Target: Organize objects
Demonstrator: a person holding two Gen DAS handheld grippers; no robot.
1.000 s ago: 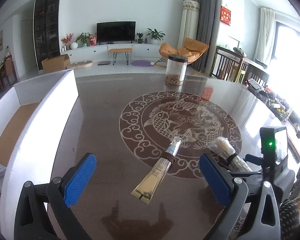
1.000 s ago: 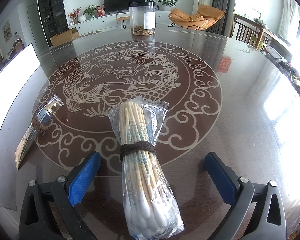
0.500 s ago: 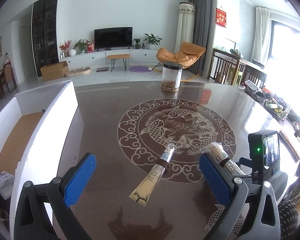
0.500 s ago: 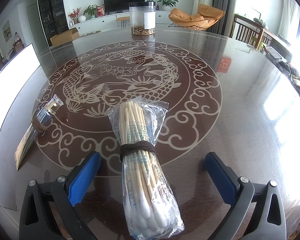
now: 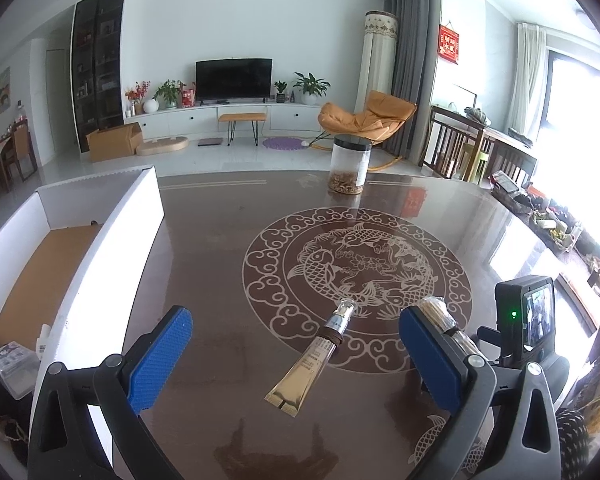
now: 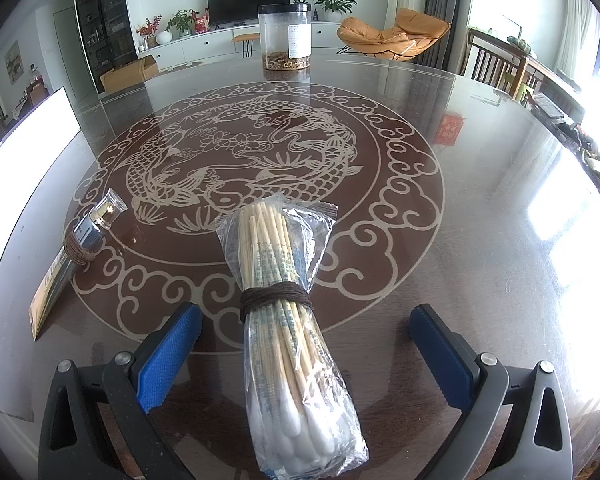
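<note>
A gold tube [image 5: 314, 356] with a clear cap and a brown band lies on the dark table, between and just ahead of my open left gripper [image 5: 296, 360], which hangs above it. It also shows in the right wrist view [image 6: 70, 256] at the left. A plastic bag of cotton swabs [image 6: 286, 308], tied with brown cord, lies between the blue pads of my open right gripper [image 6: 306, 354]. In the left wrist view the swab bag [image 5: 440, 316] is partly hidden behind the right finger.
A white open box [image 5: 112, 240] with a brown floor stands along the table's left side. A clear jar [image 6: 285, 36] with a black lid stands at the far edge. The right gripper's camera body [image 5: 526, 328] sits at the right. The table [image 6: 460, 160] bears a fish pattern.
My left gripper has risen and drawn back, so the tube looks smaller and lower in view. The right gripper and the swab bag have not moved.
</note>
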